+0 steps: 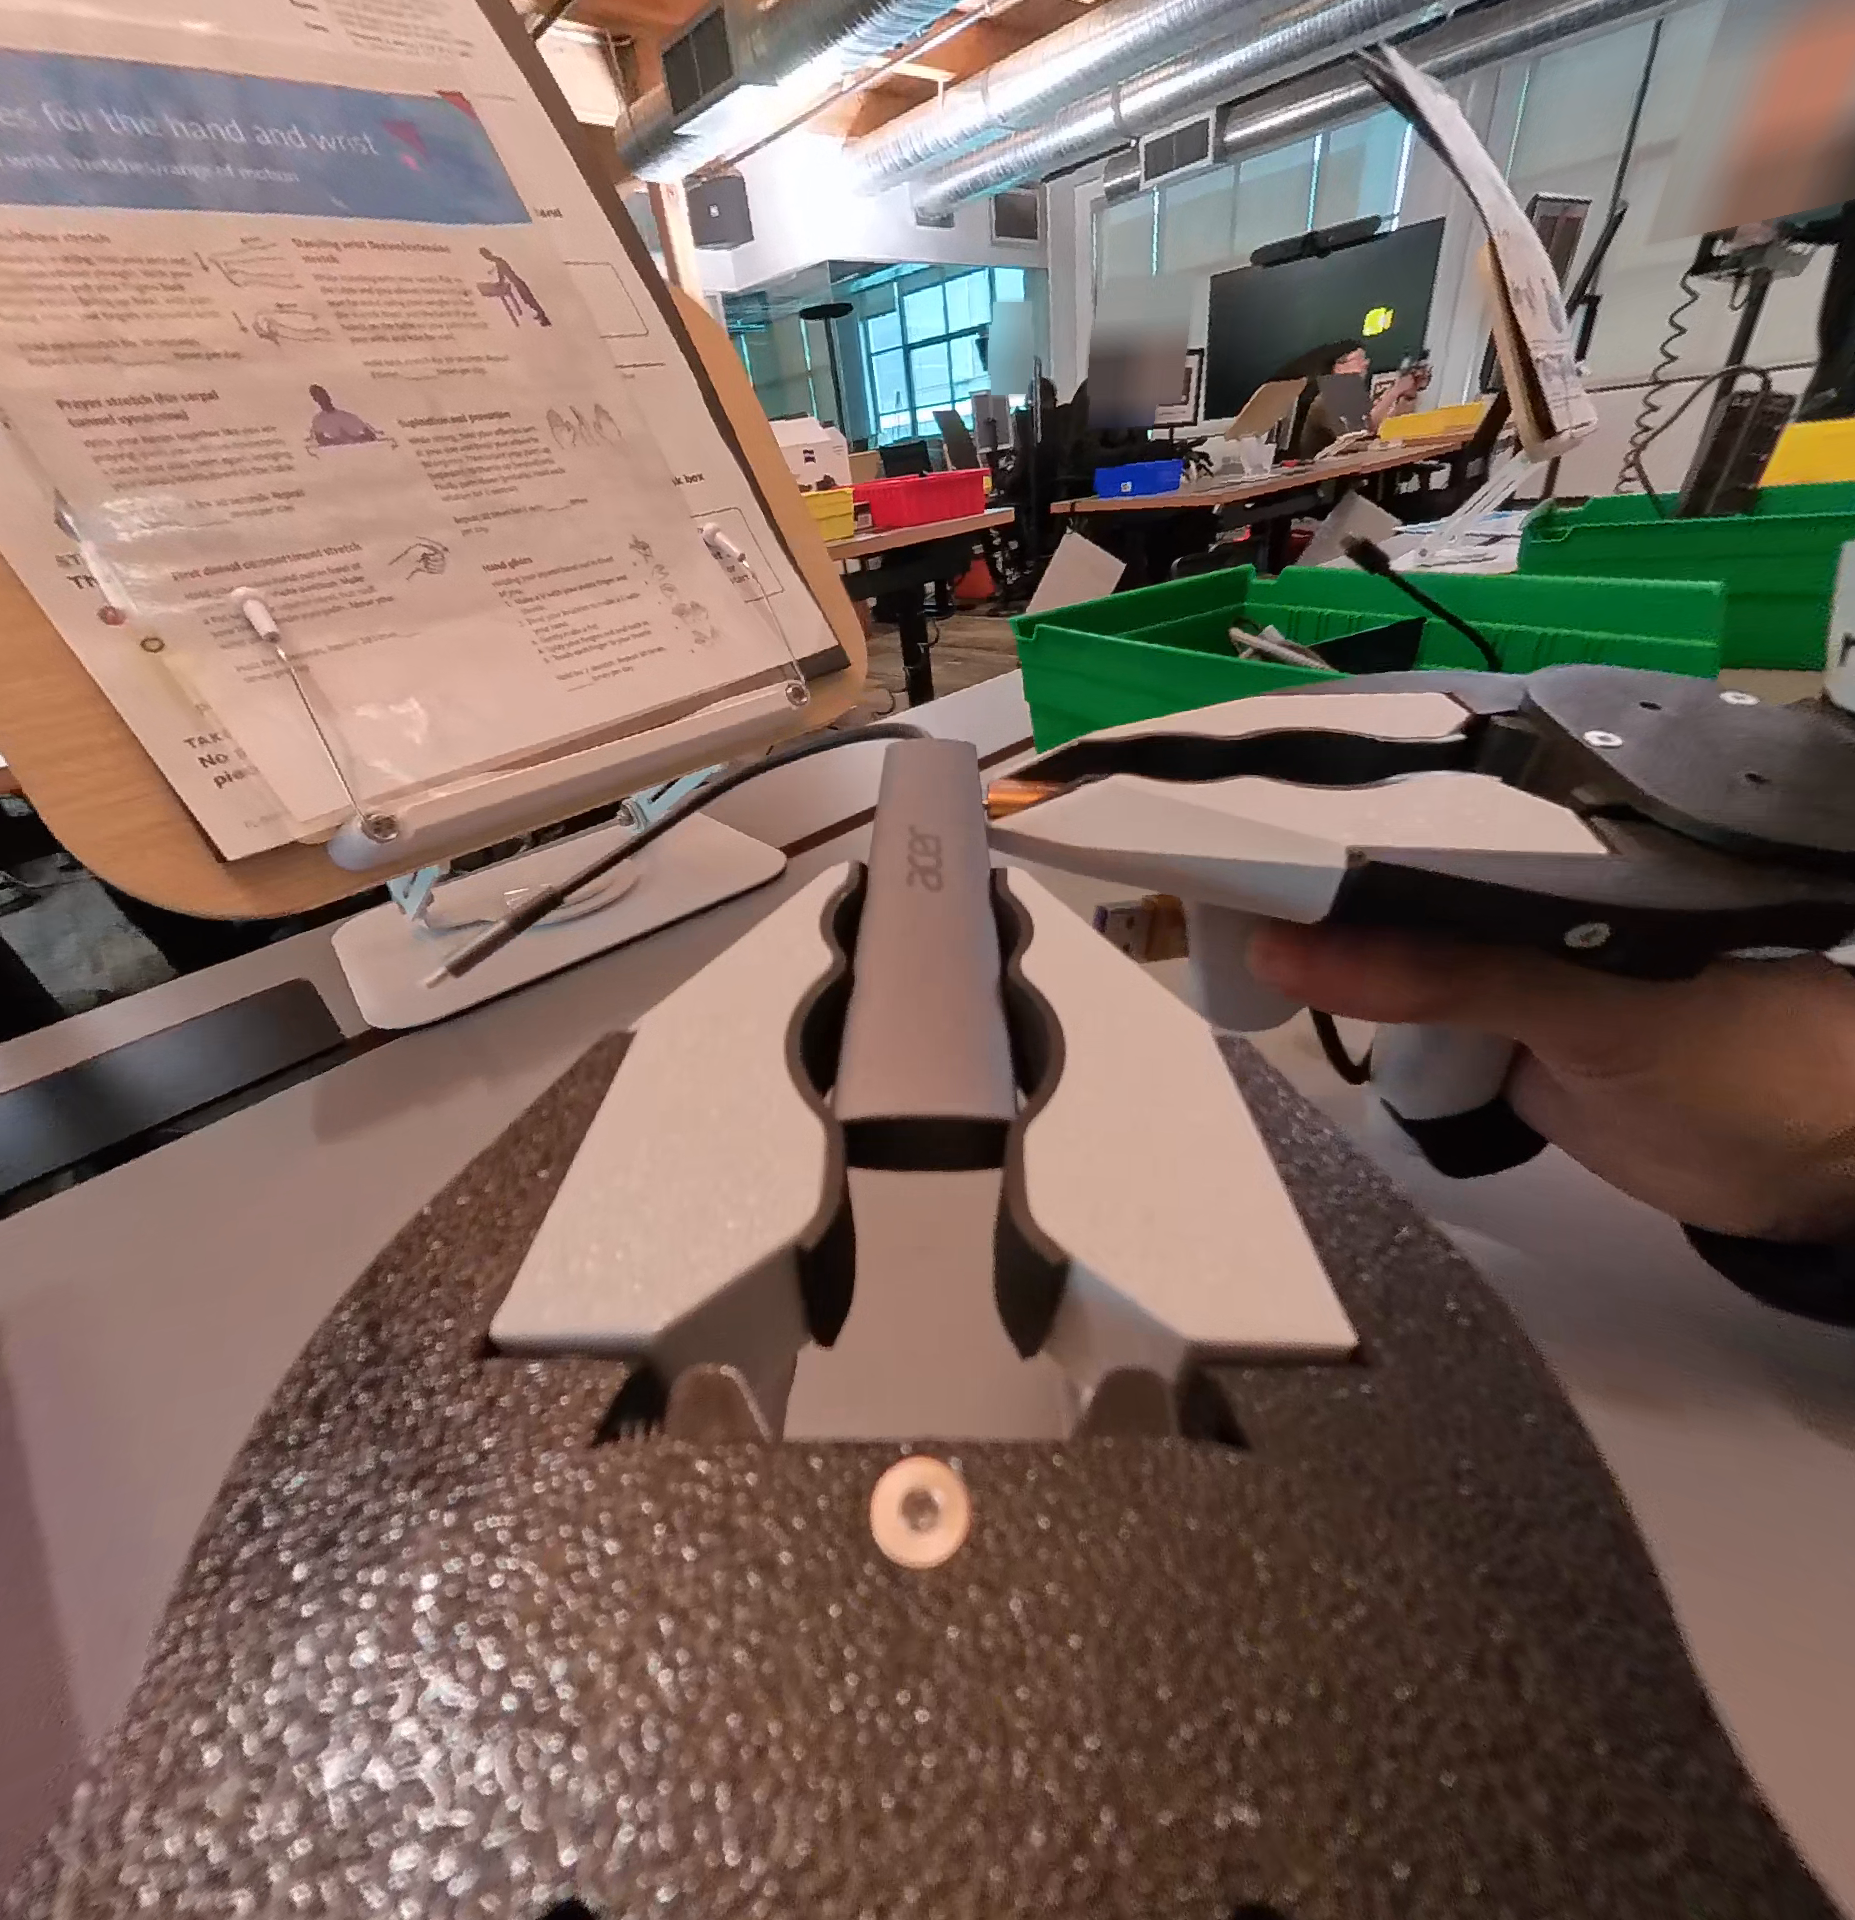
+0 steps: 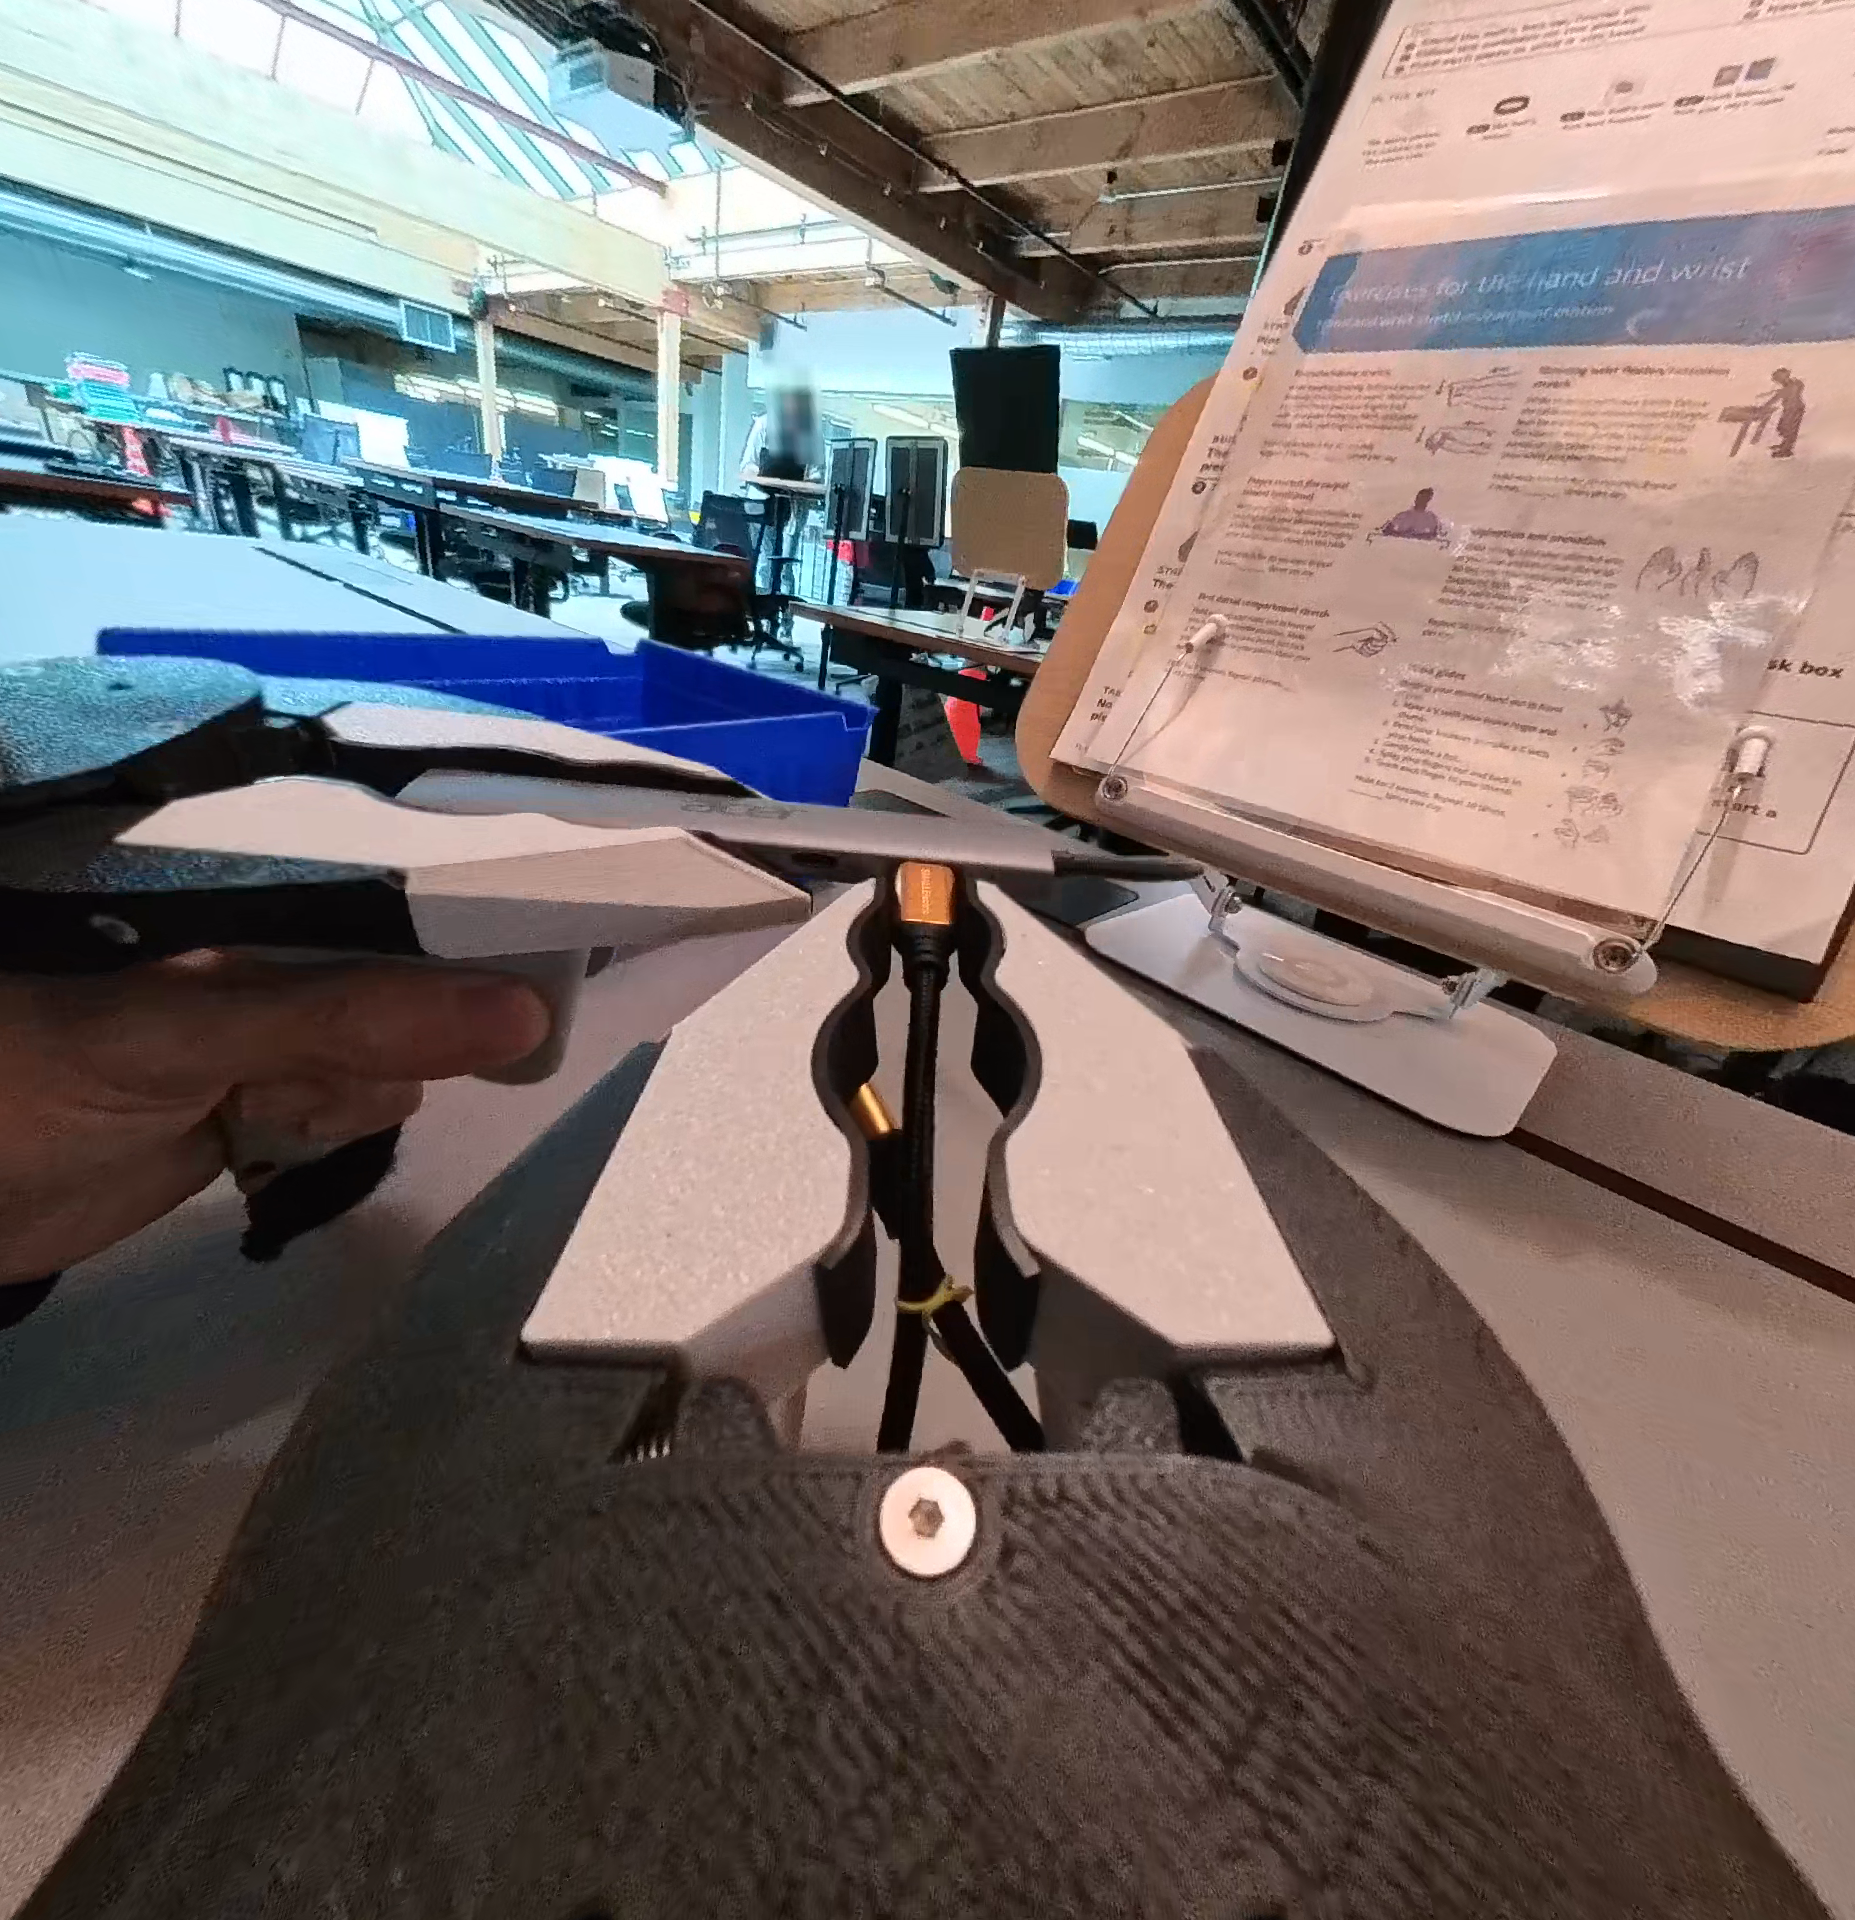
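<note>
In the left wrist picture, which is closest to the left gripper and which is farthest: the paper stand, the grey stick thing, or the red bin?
1. The grey hub is nearest: it sits clamped between the jaws of the left gripper.
2. The document stand comes next, ahead and to the left on the table.
3. The red bin is farthest, on a desk far behind.

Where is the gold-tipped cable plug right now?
The gold-tipped plug sits between the right gripper fingertips, centre of the right wrist view, pressed against the side of the grey hub that the left gripper holds.
</note>
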Available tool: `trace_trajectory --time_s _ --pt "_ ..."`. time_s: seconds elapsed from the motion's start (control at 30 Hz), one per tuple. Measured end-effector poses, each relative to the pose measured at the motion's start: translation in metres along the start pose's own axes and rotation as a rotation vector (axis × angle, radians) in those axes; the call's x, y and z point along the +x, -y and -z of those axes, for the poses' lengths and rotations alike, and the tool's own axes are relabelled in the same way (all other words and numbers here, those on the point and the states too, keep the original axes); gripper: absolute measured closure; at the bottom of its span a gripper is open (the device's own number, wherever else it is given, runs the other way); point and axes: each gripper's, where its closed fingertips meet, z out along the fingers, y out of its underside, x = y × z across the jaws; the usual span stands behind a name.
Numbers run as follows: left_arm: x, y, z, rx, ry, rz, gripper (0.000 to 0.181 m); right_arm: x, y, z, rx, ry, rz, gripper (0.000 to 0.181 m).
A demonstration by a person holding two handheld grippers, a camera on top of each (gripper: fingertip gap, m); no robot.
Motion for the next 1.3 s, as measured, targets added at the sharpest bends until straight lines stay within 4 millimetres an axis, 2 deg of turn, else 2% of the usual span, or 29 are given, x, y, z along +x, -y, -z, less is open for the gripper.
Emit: trace_trajectory --time_s 0.27,0.43,0.5,0.53,0.57,0.6,0.67,0.77,0.9,0.97,1.03,1.07,1.13,1.2,1.23,1.3 --pt "0.002 0.015 0.005 0.008 0.044 -0.160 0.159 -0.003 0.010 0.004 -0.003 0.030 -0.036 0.170" --pt "0.005 0.020 0.005 0.021 0.051 -0.209 0.159 -0.003 0.013 0.006 -0.020 0.032 0.001 0.170" --pt "-0.049 0.037 0.022 0.082 0.313 -0.170 0.160 0.004 0.007 0.026 -0.056 -0.011 0.027 0.170" --pt "-0.071 0.043 0.031 0.101 0.312 -0.060 0.160 0.011 0.005 0.035 -0.051 -0.032 0.015 0.170" --pt "-0.077 0.047 0.037 0.132 0.266 -0.001 0.160 0.020 0.007 0.041 -0.035 -0.056 -0.029 0.170" --pt "-0.073 0.047 0.039 0.145 0.249 -0.029 0.160 0.029 0.010 0.047 0.000 -0.086 -0.055 0.171" --pt "-0.042 0.043 0.031 0.133 0.172 -0.157 0.160 0.043 0.016 0.050 0.028 -0.105 -0.046 0.170" --pt "-0.012 0.043 0.018 0.115 0.118 -0.289 0.160 0.077 0.030 0.073 0.009 -0.237 0.191 0.170" --pt "0.006 0.030 0.014 0.059 0.096 -0.444 0.160 0.153 0.046 0.129 -0.111 -0.419 0.434 0.170" --pt "0.008 0.027 0.012 0.050 0.085 -0.431 0.160 0.194 0.044 0.154 -0.193 -0.458 0.463 0.170" --pt "0.006 0.026 0.011 0.045 0.081 -0.382 0.160 0.222 0.035 0.167 -0.273 -0.415 0.453 0.171" --pt "0.005 0.026 0.011 0.042 0.079 -0.369 0.160 0.231 0.026 0.170 -0.316 -0.376 0.427 0.170" --pt "0.001 0.024 0.011 0.036 0.082 -0.351 0.160 0.230 -0.004 0.169 -0.431 -0.197 0.325 0.164" --pt "-0.001 0.022 0.011 0.029 0.082 -0.339 0.160 0.225 -0.029 0.175 -0.574 -0.086 0.165 0.114" --pt "-0.003 0.021 0.011 0.025 0.084 -0.334 0.160 0.234 -0.028 0.177 -0.591 -0.130 0.155 0.106" --pt "-0.004 0.018 0.011 0.015 0.083 -0.320 0.160 0.249 -0.012 0.180 -0.553 -0.225 0.225 0.105"
